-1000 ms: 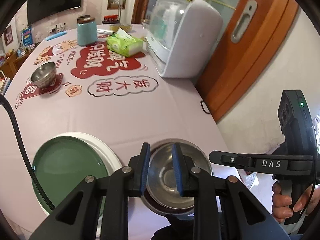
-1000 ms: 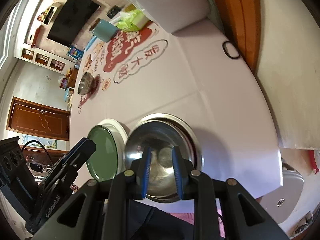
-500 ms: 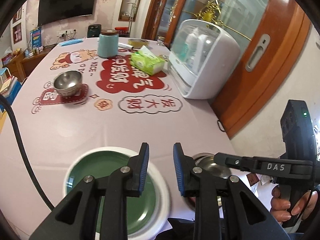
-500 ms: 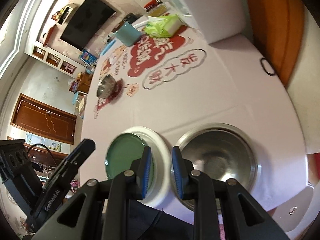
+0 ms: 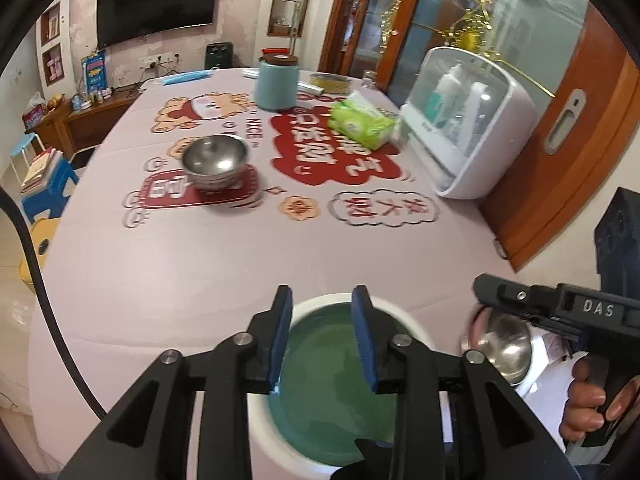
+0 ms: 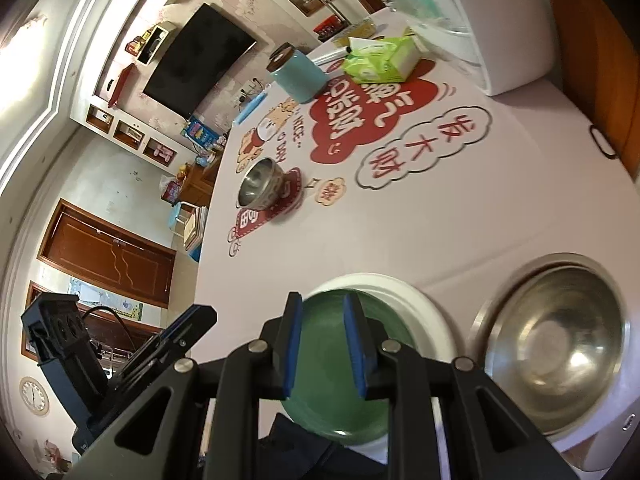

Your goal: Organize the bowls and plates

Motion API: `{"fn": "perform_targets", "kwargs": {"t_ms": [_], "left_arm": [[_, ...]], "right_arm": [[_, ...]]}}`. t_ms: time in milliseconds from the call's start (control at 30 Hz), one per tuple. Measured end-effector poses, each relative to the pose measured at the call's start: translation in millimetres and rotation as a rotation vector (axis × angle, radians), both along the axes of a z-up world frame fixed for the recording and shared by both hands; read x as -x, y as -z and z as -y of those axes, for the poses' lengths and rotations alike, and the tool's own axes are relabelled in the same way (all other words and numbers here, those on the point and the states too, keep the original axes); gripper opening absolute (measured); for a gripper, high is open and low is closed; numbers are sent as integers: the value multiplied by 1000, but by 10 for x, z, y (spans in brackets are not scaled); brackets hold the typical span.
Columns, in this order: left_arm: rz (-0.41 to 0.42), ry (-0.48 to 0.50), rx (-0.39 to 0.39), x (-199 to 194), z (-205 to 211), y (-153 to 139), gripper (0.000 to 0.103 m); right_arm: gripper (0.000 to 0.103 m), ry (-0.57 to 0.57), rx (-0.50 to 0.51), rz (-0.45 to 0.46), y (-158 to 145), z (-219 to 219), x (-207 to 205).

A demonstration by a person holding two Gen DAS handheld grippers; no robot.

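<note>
Both wrist views look along a round table (image 5: 160, 272) laid with a printed pink cloth. The left gripper (image 5: 323, 340) is held above the green plate (image 5: 332, 392), its jaws opening with nothing between them; the blue pads (image 5: 280, 340) are seen against the plate's green face without touching it. The right gripper (image 6: 323, 344) is poised over the same plate (image 6: 424, 312) with a narrow gap between its pads and nothing clamped. The plate, green inside a white rim, lies at the near table edge. Just beside it, on the right, a wide steel bowl (image 6: 552, 340) rests inside a steel plate or rim; whether 1 piece or 2 is present cannot be told. A small steel bowl (image 5: 215, 160) stands well apart, toward the middle of the table on a red print. A blue canister (image 5: 278, 84), a green tissue pack (image 5: 360, 124) and a white cabinet (image 5: 472, 120) stand at the far side.

The step in hand is judged to be an approach to the green plate, with no item carried. The next move is judged to call for wider jaws, lowered onto the plate's rim at the near edge, since a flat plate offers no other hold; a level lift is needed to keep it from sliding
</note>
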State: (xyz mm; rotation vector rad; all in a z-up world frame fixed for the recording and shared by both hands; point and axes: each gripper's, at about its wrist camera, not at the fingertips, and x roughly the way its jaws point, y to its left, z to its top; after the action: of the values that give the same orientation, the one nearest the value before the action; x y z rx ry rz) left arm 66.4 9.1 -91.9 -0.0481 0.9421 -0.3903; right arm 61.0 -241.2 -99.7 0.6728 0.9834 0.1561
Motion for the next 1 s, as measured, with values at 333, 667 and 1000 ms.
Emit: {"fn": "perform_targets", "kwargs": {"t_ms": [333,667,1000], "left_arm": [[-26,-29,-104,-565,-685,-5,49],[20,-26,-129,-1251,-1066,-373,55],[-23,-52,-103,-1892,-1151,-369,56]], "right_arm": [[29,-9,112,88,-177,-620,-454],[50,-47,224,242,-694,-989,-1018],[63,-95,438,391,-969,-1278,-1565]]}}
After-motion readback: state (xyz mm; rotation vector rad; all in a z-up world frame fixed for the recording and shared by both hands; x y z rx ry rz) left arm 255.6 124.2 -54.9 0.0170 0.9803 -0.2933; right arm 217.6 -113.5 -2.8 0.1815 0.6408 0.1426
